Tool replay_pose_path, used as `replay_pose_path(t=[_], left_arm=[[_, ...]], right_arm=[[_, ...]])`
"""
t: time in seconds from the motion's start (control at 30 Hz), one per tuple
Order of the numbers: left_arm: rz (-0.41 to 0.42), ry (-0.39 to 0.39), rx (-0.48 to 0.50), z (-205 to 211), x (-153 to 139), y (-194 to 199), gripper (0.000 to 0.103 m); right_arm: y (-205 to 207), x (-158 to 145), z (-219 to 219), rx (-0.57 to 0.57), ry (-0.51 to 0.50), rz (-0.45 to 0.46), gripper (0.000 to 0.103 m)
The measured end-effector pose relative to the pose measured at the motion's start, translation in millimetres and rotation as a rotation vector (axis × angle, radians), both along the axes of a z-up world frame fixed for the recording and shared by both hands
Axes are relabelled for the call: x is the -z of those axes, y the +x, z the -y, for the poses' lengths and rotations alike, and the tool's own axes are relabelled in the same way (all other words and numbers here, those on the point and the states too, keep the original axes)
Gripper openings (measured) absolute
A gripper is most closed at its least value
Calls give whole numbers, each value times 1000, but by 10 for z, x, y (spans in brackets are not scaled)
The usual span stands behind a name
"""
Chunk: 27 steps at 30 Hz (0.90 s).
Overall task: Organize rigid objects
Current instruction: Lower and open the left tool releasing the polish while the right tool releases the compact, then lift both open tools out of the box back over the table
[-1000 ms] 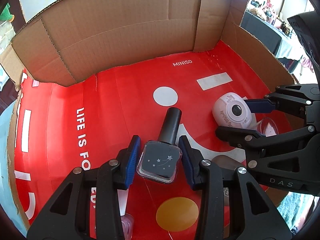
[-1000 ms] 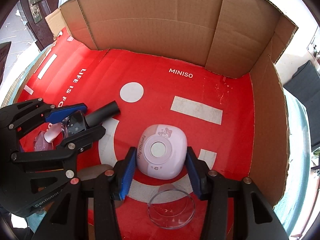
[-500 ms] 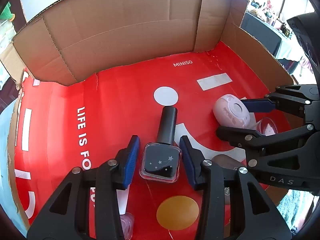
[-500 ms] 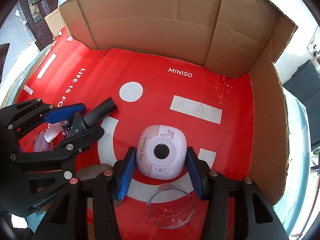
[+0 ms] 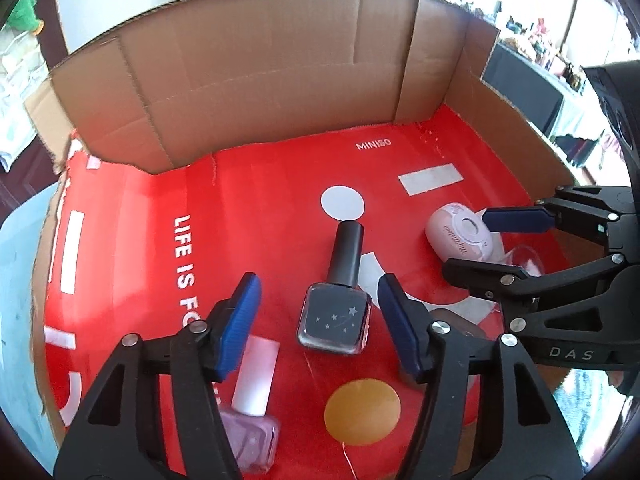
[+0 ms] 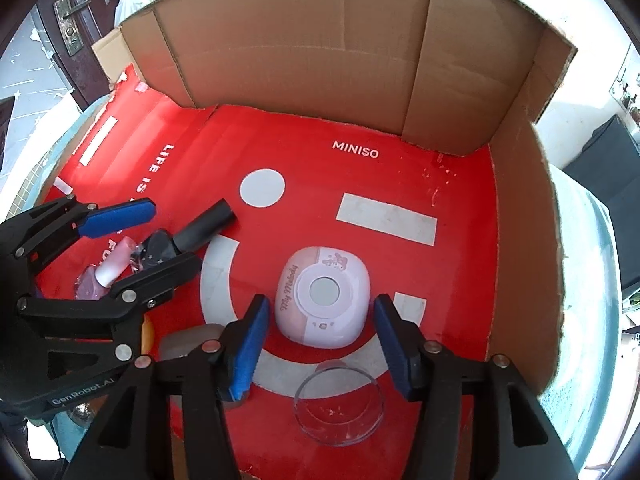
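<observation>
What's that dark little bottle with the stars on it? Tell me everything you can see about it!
The dark nail polish bottle looks like clear glass filled with near-black polish, with small silver stars on its square face. Its tall black cap points toward the box's back wall. It lies flat on the red box floor, between the left gripper's blue pads, which have just been opening and stand clear of it. A pink bottle lies beside it.

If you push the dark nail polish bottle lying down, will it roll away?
Probably not far: the dark nail polish bottle lies on a flat square face, so it would likely slide. Its round black cap might let it pivot. It looks like glass, so likely slippery and breakable.
</observation>
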<state>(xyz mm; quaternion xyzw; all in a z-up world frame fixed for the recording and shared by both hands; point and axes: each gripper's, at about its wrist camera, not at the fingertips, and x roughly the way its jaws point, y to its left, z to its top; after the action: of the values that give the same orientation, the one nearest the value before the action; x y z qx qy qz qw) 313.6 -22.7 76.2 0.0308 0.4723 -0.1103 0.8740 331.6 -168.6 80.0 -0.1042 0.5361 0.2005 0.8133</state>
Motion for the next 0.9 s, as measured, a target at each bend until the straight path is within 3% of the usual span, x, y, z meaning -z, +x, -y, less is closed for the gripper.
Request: replay_pose_path(t=[0.4,0.67,0.9], left_arm=[[182,-40,-62,-237,-541,-591,73],[323,-31,-123,-426,-920,-1128,80],[448,-28,-152,-477,-1031,-1694,87]], right_arm=[[-449,-577,123,17,78,124,75],[-927,-993,309,75,129,254,83],[-1528,-1193,458,112,137,401,97]])
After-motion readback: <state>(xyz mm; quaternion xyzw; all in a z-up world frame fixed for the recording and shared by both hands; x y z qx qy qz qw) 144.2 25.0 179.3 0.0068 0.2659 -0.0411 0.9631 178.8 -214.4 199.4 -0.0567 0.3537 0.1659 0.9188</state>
